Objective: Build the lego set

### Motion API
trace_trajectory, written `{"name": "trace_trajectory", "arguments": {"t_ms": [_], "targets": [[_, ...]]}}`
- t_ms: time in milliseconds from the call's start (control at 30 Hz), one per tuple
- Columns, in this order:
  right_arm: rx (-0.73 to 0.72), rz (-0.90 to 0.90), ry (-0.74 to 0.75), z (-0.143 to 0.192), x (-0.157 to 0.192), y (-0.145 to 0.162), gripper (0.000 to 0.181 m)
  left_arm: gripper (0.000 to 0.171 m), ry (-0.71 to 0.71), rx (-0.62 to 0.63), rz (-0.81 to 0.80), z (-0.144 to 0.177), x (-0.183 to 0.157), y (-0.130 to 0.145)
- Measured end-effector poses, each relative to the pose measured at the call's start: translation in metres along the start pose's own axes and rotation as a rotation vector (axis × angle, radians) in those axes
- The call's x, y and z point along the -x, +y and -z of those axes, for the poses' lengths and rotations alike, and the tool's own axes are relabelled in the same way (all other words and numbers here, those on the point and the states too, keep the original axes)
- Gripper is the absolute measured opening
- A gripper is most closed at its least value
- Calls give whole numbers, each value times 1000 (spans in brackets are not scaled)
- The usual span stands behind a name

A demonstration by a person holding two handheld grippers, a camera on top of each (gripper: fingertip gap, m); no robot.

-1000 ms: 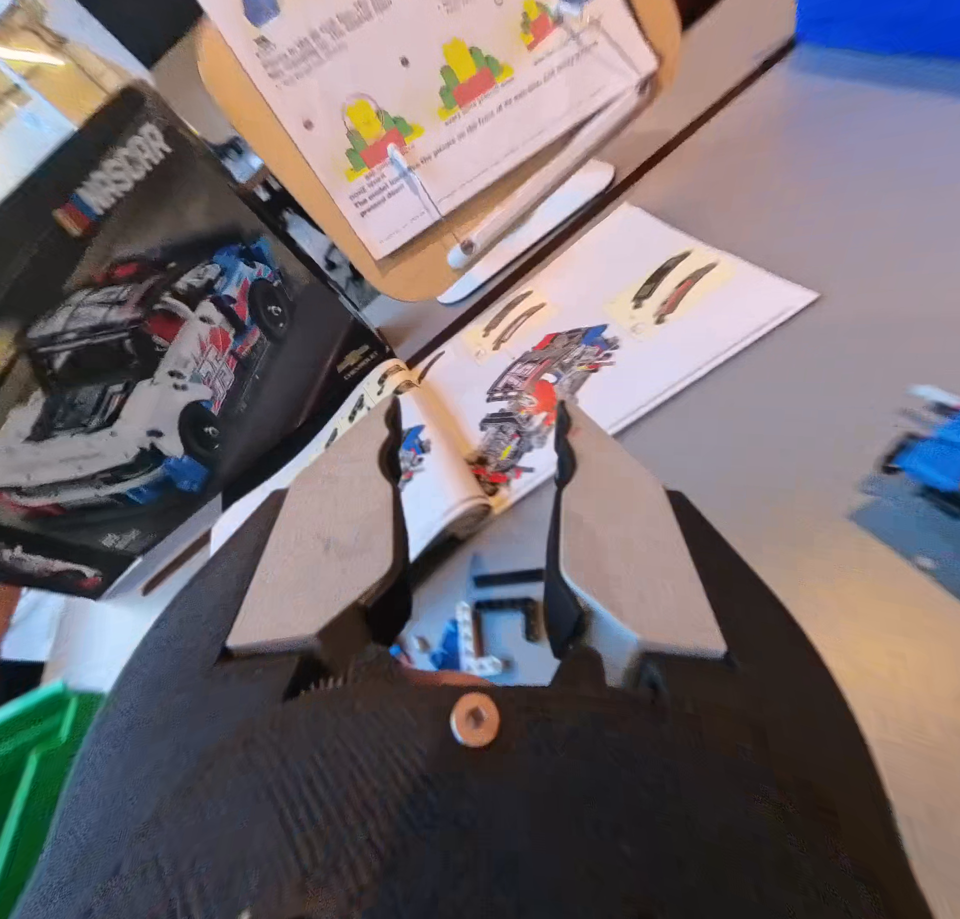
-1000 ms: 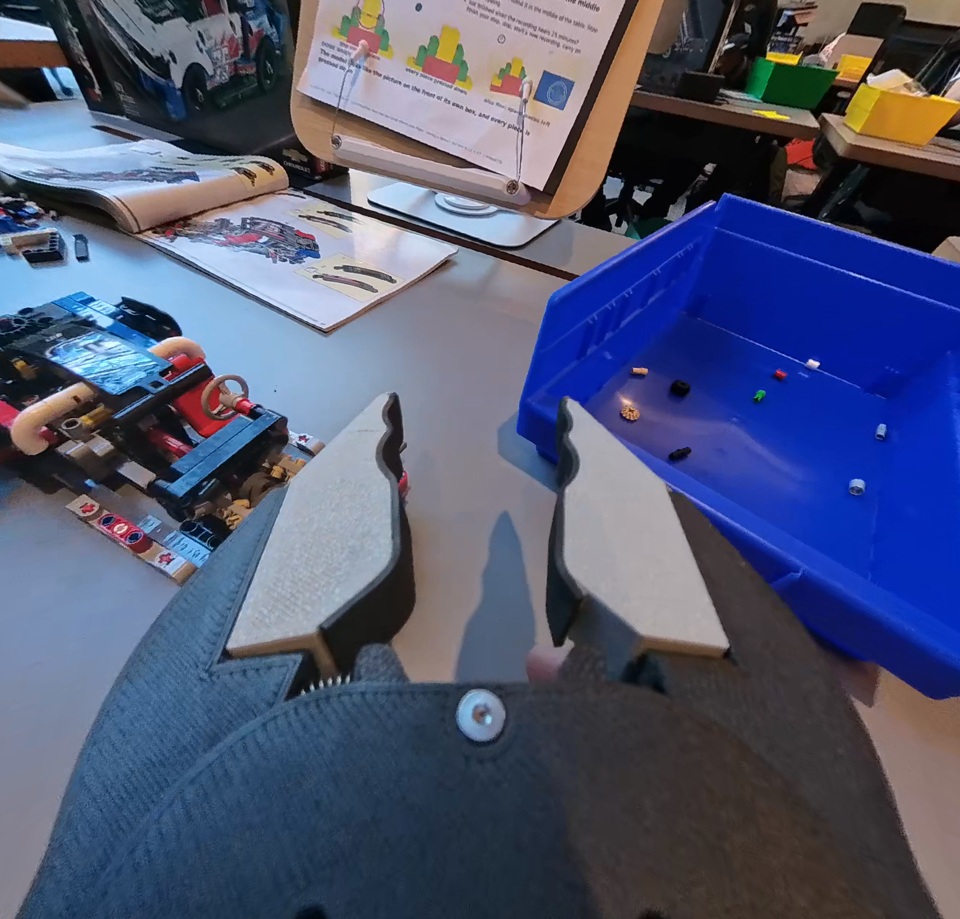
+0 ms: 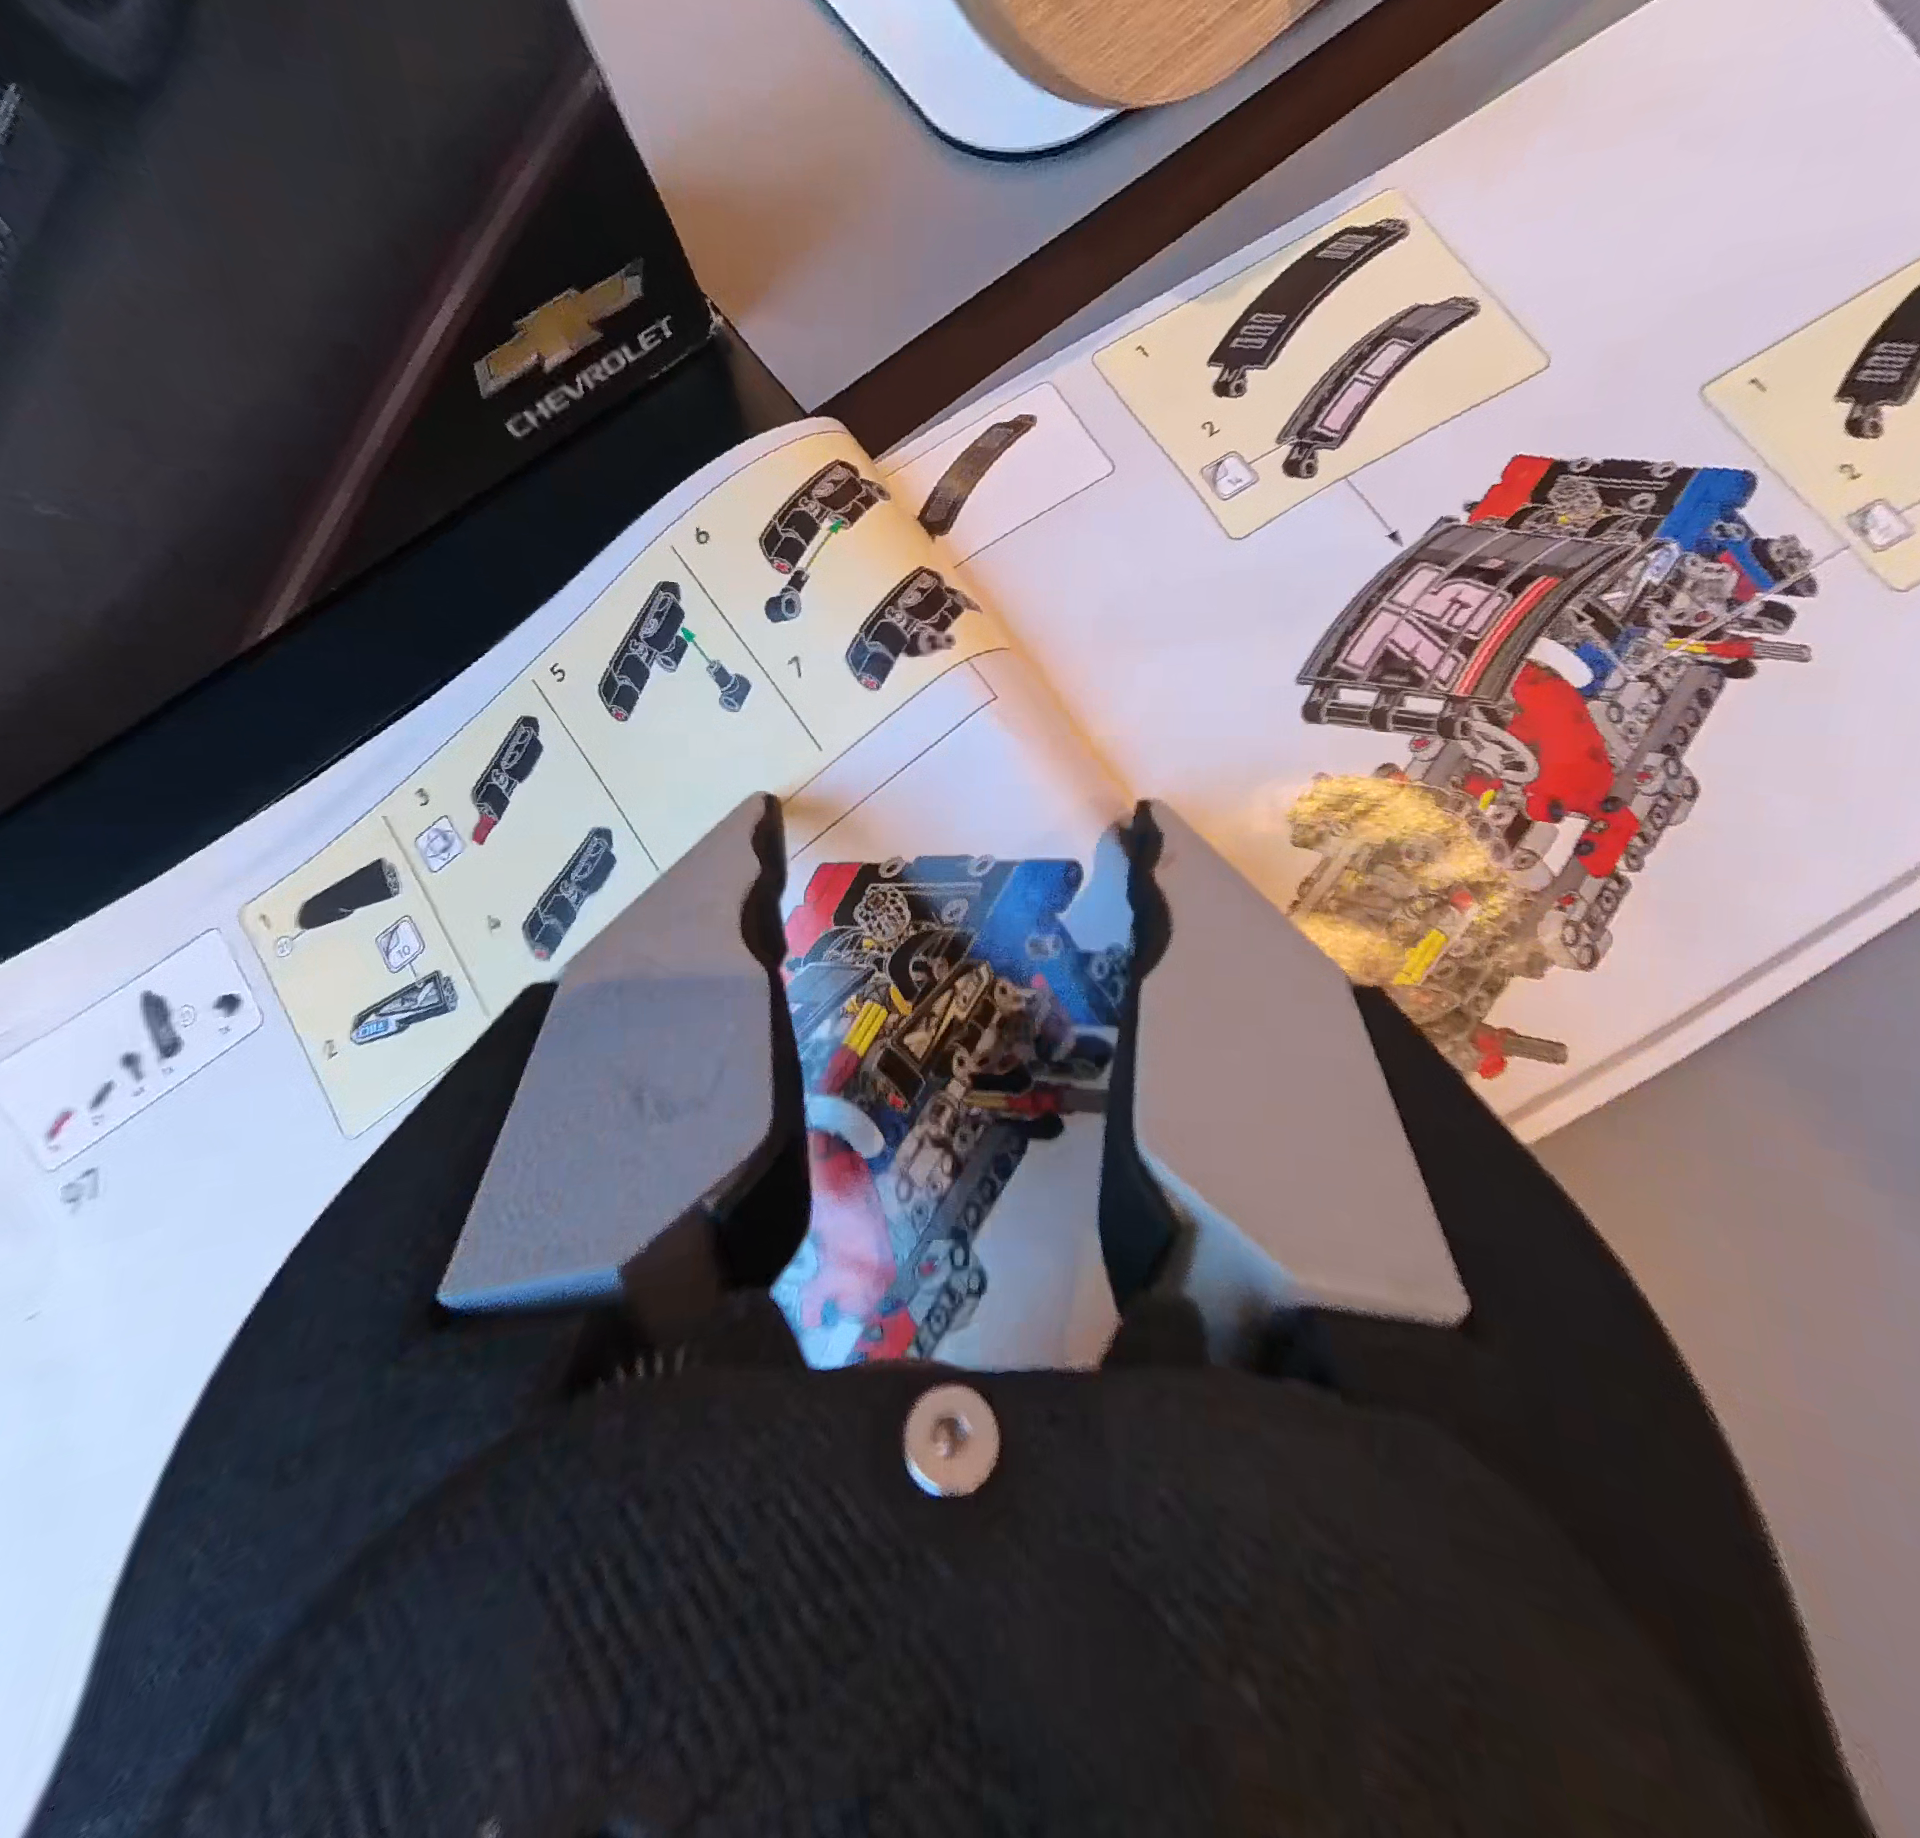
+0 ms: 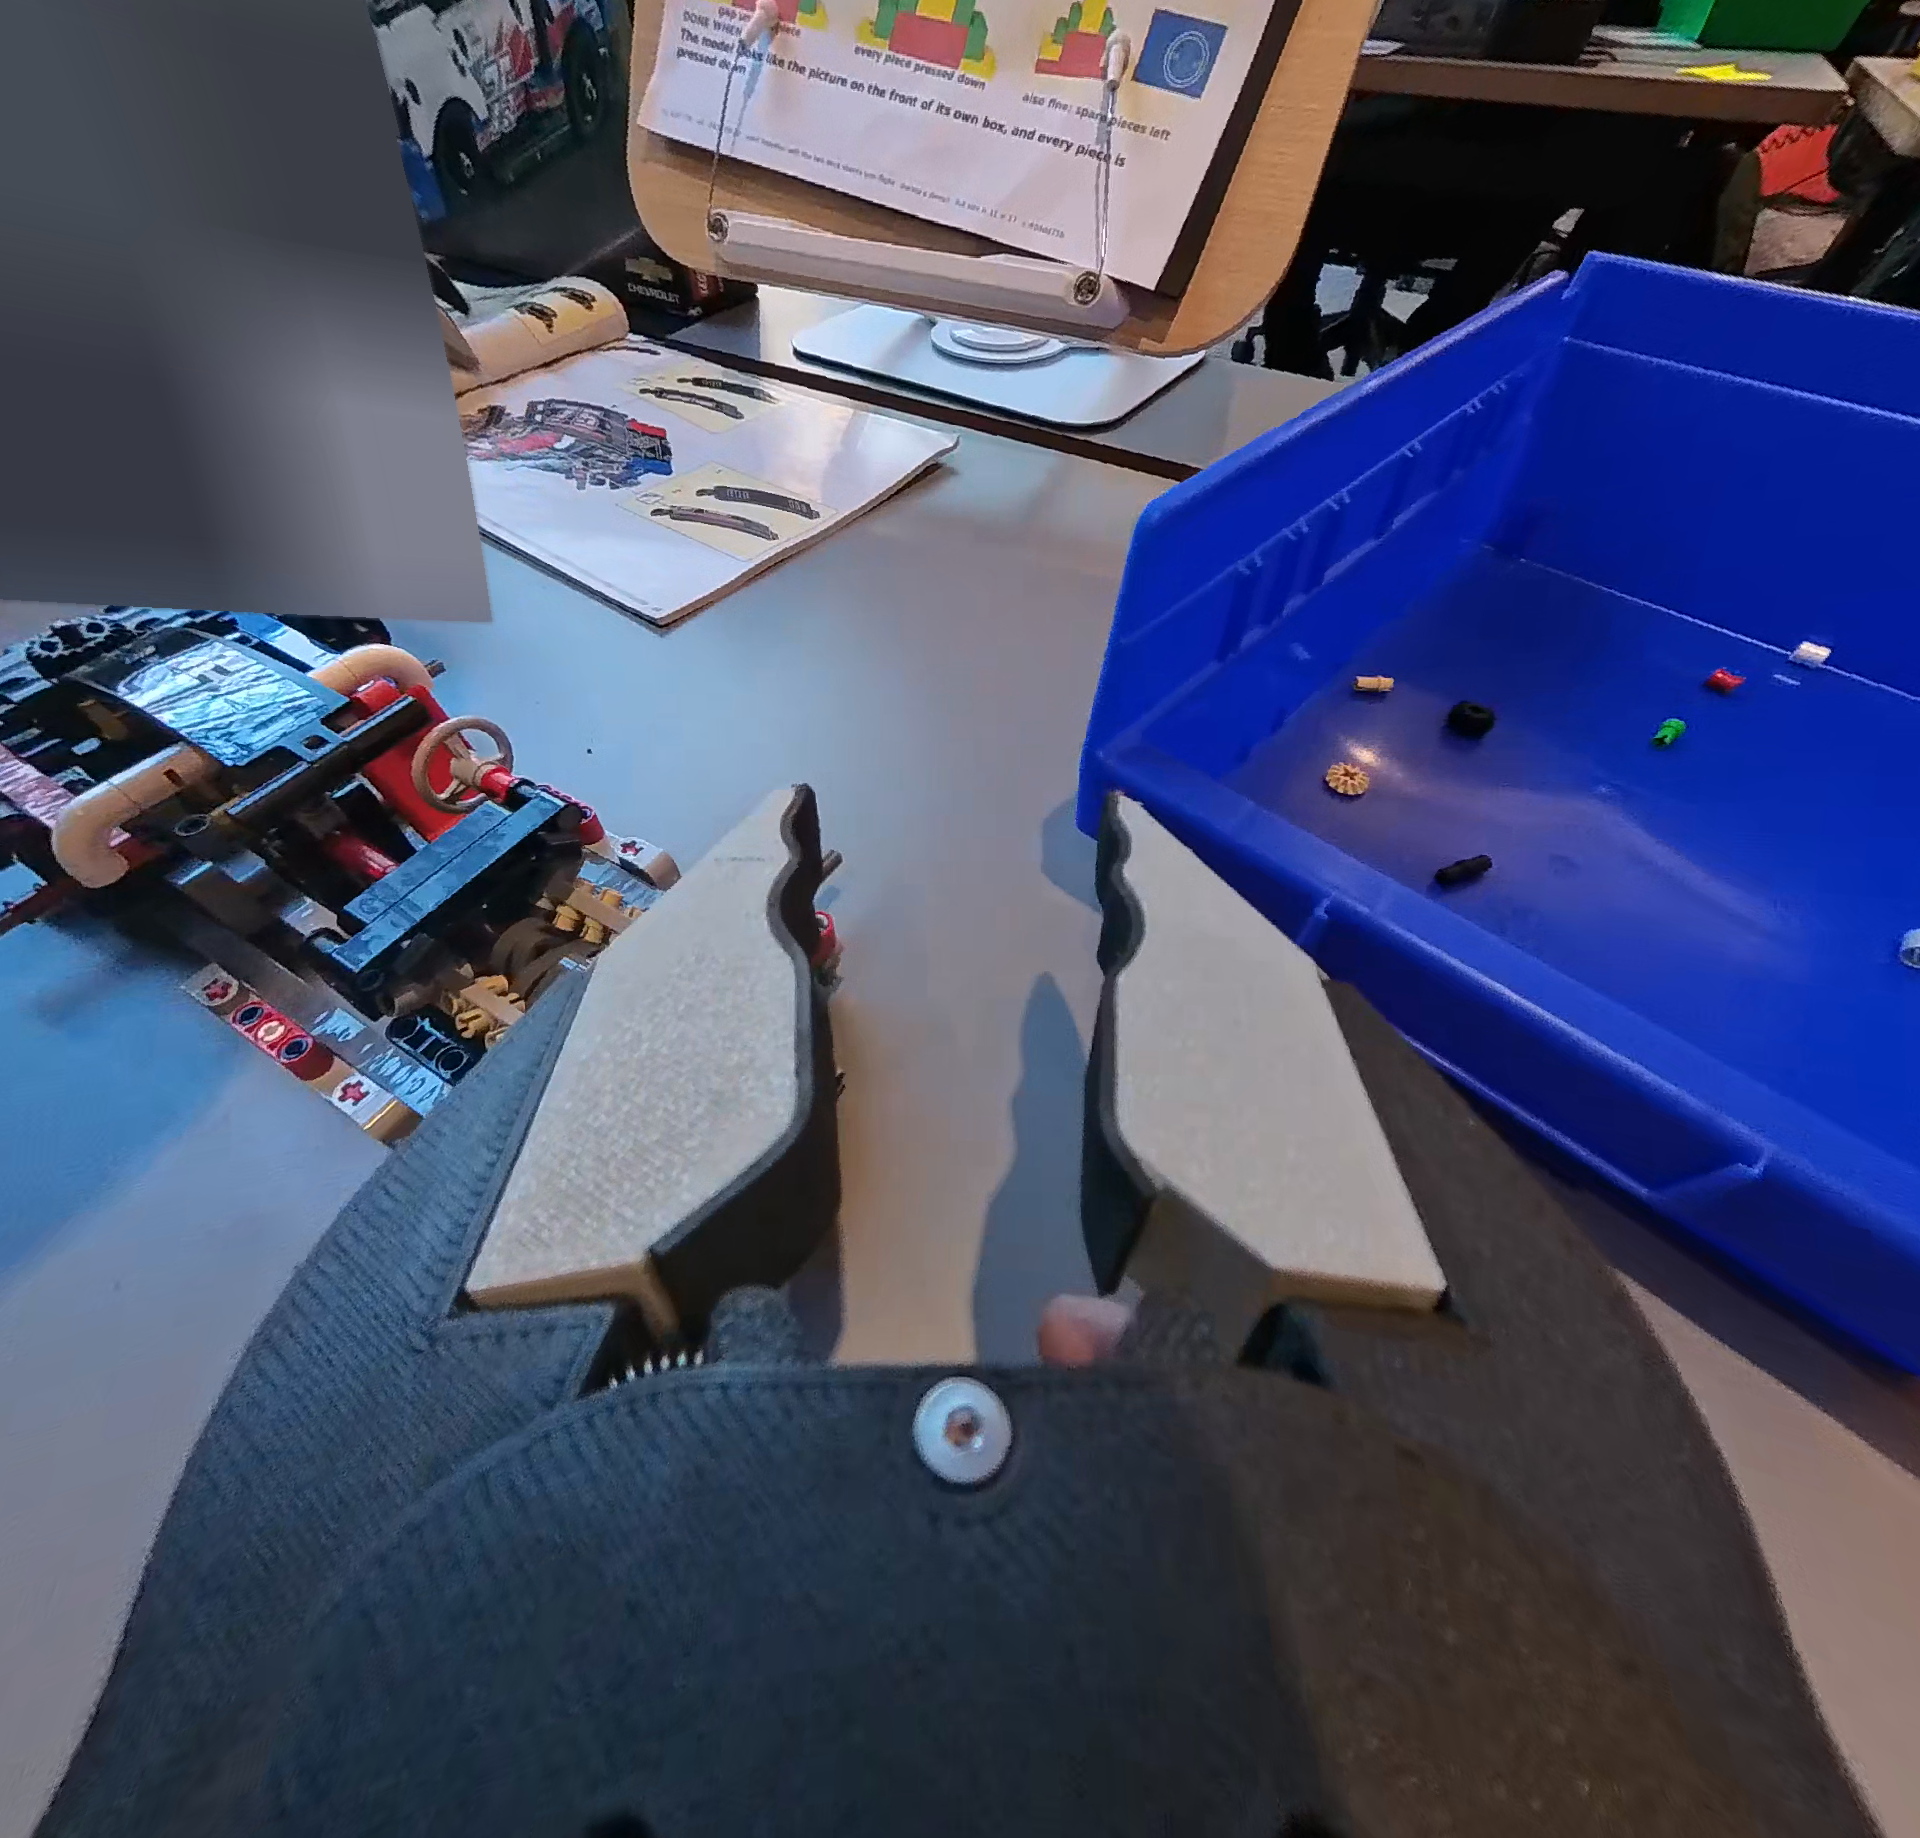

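The half-built lego car (image 4: 301, 832), black and red with a tan steering wheel, lies on the grey table at the left of the right wrist view. My right gripper (image 4: 956, 832) is open and empty over bare table, between the car and the blue bin (image 4: 1299, 583). My left gripper (image 3: 951, 832) is open and empty, hovering over the open instruction booklet (image 3: 1091, 583). The booklet also shows in the right wrist view (image 4: 727, 500), behind the car.
The blue bin holds several small loose pieces (image 4: 1470, 718). The black set box (image 3: 312, 282) stands behind the booklet at the left. A wooden stand with a printed sheet (image 4: 966, 74) sits on a white base at the table's far edge. The gap from one gripper's tips to the other's is roughly 50 cm.
My left gripper has moved forward and tipped down over the booklet, which now fills its view. My right gripper has shifted slightly closer to the car and bin. Both remain open.
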State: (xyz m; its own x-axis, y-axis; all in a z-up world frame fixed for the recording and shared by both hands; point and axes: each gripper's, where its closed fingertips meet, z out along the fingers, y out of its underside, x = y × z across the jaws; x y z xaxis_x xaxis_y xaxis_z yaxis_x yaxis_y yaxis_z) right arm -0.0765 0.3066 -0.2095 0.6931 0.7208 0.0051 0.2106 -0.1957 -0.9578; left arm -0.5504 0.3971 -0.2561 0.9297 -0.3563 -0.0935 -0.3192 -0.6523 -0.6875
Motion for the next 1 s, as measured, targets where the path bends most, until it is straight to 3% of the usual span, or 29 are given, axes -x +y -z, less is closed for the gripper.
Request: {"name": "trace_trajectory", "arguments": {"t_ms": [133, 267, 367, 533, 733, 867, 1000], "targets": [[-5, 14, -5, 0, 2, -1, 51, 61, -23, -44, -30, 32, -9, -17], [-14, 25, -12, 1, 5, -4, 51, 71, -60, -102, -35, 98, -26, -28], [-28, 51, -6, 3, 8, -8, 51, 71, -81, -135, -20, 154, -48, -17], [-45, 62, 2, 7, 10, -11, 51, 70, -125, -110, 5, 232, -82, 39], [-47, 74, 26, 9, 9, -9, 50, 68, -185, -84, 99, 290, -98, 115], [-45, 74, 44, 8, 6, -8, 50, 64, -235, -106, 178, 315, -97, 152], [-36, 59, 53, 8, 4, -4, 49, 61, -261, -57, 188, 318, -91, 191]]}}
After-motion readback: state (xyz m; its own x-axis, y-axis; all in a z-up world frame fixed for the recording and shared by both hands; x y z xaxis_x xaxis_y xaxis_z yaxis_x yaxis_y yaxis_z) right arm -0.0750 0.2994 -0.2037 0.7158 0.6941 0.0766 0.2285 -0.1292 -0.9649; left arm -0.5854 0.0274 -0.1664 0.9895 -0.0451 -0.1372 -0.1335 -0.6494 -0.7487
